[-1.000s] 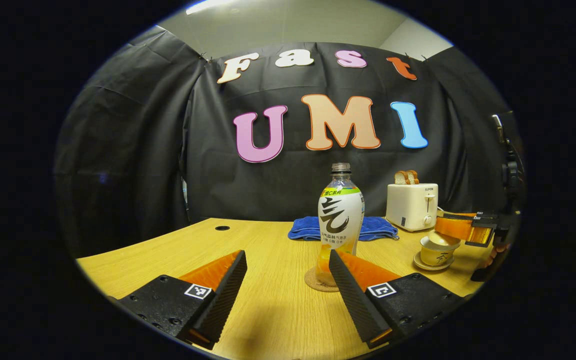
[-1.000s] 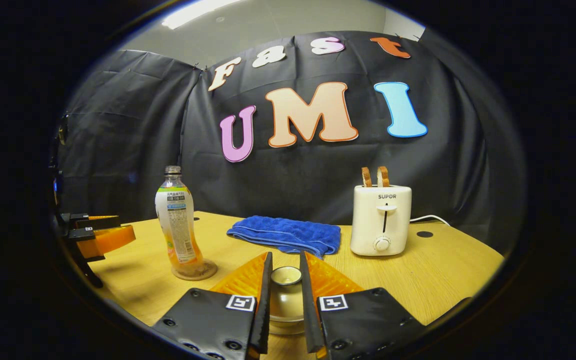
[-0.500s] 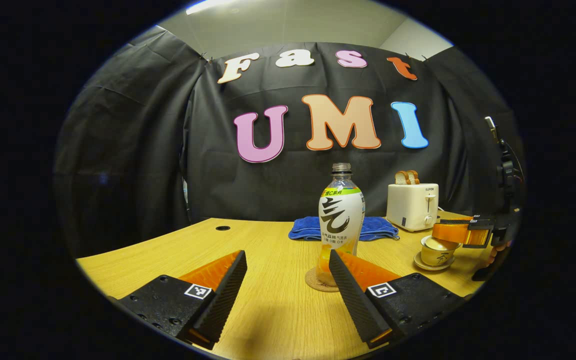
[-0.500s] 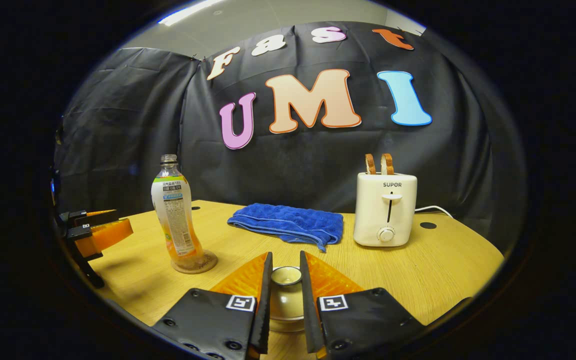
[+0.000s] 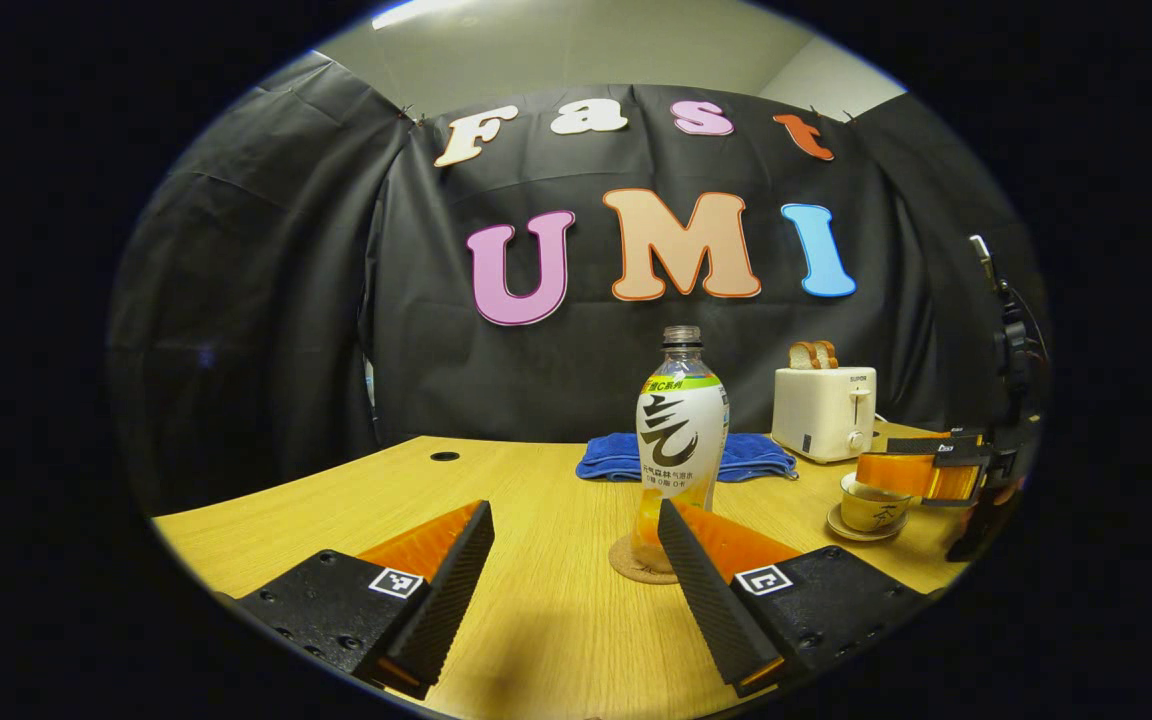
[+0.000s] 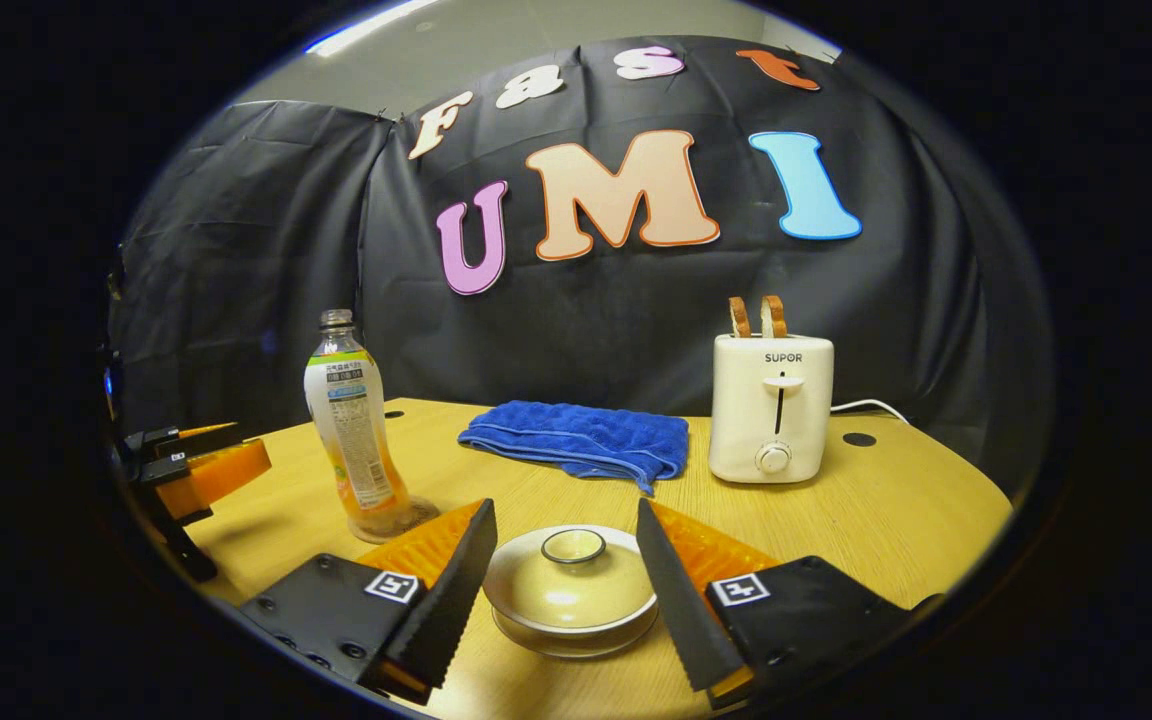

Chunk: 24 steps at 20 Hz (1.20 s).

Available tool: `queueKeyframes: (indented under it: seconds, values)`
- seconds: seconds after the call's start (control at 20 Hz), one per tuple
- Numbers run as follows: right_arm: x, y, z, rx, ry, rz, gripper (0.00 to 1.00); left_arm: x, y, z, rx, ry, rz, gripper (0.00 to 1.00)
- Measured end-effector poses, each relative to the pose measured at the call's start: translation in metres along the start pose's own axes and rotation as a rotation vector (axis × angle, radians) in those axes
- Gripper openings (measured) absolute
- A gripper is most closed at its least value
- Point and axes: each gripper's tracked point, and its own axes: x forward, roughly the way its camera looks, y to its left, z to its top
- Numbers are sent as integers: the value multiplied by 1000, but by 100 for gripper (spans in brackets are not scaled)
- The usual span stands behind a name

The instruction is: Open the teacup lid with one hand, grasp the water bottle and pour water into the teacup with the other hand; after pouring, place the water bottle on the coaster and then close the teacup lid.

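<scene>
Both grippers' jaws gape empty; pinch the glazed, brittle cream ceramic teacup lid point(image 6: 570, 580) by its small ringed knob.

Light wood table point(image 6: 896, 520). Landmark: white toaster point(image 6: 772, 408) near the back edge. Blue towel point(image 6: 581, 440) just left of the toaster. Lidded teacup point(image 6: 571, 590) on a saucer, nearer the front than the toaster. Round coaster point(image 5: 636, 562) farther left, carrying the bottle point(image 6: 354, 425).
</scene>
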Motion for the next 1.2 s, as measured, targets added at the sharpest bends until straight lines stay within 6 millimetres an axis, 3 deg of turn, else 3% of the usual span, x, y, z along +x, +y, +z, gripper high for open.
queueKeyframes:
  seconds: [0.1,0.55,0.6,0.7,1.2]
  values:
    - [-5,-2,3,3,-21,-3,95,0,0,0,0,0,0,96]
    - [-45,-8,19,-32,-151,-28,93,0,1,0,1,-1,1,99]
    - [-48,-10,14,-32,-138,-36,98,0,0,0,1,-1,2,96]
    - [-54,-11,16,-33,-141,-36,96,0,1,0,1,-1,3,96]
    - [-97,-58,15,-26,-159,-242,96,-2,6,0,2,-1,30,96]
